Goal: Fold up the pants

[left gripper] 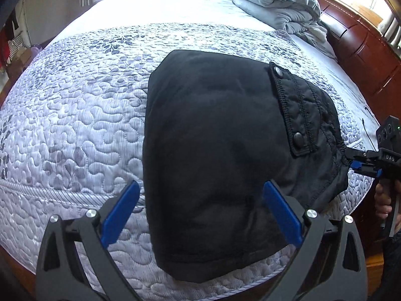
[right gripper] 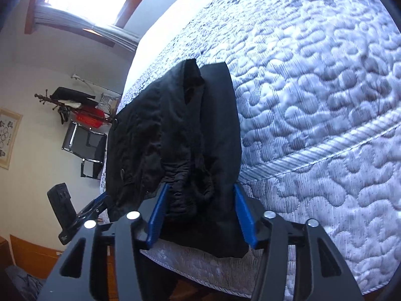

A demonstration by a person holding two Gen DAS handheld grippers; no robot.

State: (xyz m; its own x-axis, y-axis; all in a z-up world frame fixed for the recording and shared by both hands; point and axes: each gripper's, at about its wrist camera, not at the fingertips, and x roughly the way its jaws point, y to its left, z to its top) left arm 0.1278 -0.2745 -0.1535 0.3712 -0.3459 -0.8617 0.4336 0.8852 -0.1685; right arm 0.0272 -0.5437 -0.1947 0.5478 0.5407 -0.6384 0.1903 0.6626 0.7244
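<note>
The bed (left gripper: 75, 115) is carrying the folded black pants (left gripper: 213, 138), lying near its front edge. The left tool (left gripper: 200, 210) is hovering wide over them. The right tool (right gripper: 198, 215) is standing half-open around the gathered waistband, risking dragging the fold apart if it snags.

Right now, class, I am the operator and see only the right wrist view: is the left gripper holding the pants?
Observer: No. The left gripper hangs open over the folded pants, gripping nothing.
Operator: Any fastening showing on top?
Observer: A flap with two snap buttons lies along their right side.
Operator: Anything else on the bed?
Observer: A folded grey duvet sits at the far corner of the bed, by the wooden headboard.
</note>
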